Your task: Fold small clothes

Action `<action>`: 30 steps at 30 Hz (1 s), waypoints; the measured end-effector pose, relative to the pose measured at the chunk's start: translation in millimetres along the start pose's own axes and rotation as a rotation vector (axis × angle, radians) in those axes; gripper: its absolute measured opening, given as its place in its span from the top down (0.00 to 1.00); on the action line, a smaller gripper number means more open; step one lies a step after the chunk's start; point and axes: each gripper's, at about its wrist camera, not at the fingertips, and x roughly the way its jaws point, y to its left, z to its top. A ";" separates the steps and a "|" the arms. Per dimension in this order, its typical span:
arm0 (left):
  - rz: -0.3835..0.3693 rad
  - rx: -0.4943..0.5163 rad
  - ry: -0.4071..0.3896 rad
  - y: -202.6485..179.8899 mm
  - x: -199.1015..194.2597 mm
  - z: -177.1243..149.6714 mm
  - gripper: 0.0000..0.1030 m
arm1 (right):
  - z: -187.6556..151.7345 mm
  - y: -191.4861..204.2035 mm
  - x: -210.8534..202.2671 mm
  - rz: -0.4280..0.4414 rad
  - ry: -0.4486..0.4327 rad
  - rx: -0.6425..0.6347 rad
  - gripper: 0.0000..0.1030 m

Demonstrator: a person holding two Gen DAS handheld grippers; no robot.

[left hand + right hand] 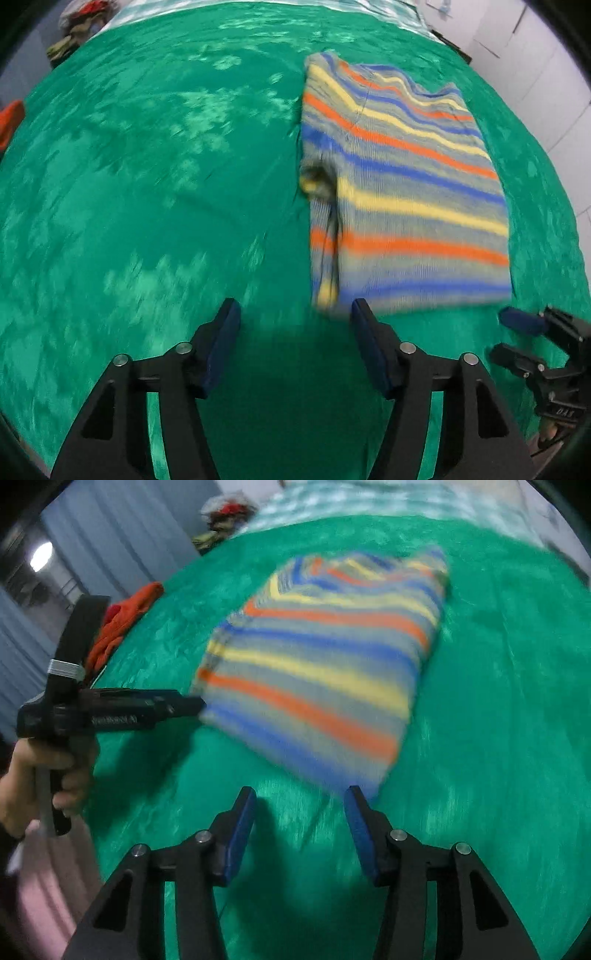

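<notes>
We are counting one striped sweater [402, 192], folded, lying on one green bedspread [155, 177]. We are seeing two grippers, the left gripper [295, 317] and the right gripper [300, 805], each showing two blue-padded fingers. We are also counting one orange garment [123, 622] and one heap of clothes [227, 511], too blurred to count.

Folded striped sweater [402, 192], flat on green cloth [147, 184]
</notes>
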 end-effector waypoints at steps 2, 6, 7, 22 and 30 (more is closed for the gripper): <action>0.025 0.020 0.000 -1.8 -12.2 -18.3 0.35 | -19.1 -1.7 -17.1 -0.007 -0.020 0.048 0.50; -0.034 0.002 -0.060 5.2 -43.2 -48.8 0.19 | -53.6 -4.7 -55.9 -0.036 -0.102 0.097 0.32; -0.055 -0.007 -0.079 7.1 -49.2 -52.4 0.18 | -56.6 -6.9 -62.5 -0.033 -0.121 0.115 0.31; -0.243 -0.091 -0.100 13.3 -5.7 80.3 0.16 | 25.2 -62.6 -64.5 0.083 -0.217 0.340 0.30; -0.272 -0.060 -0.012 -7.9 46.0 112.1 0.27 | 94.5 -109.5 4.3 0.231 -0.132 0.488 0.30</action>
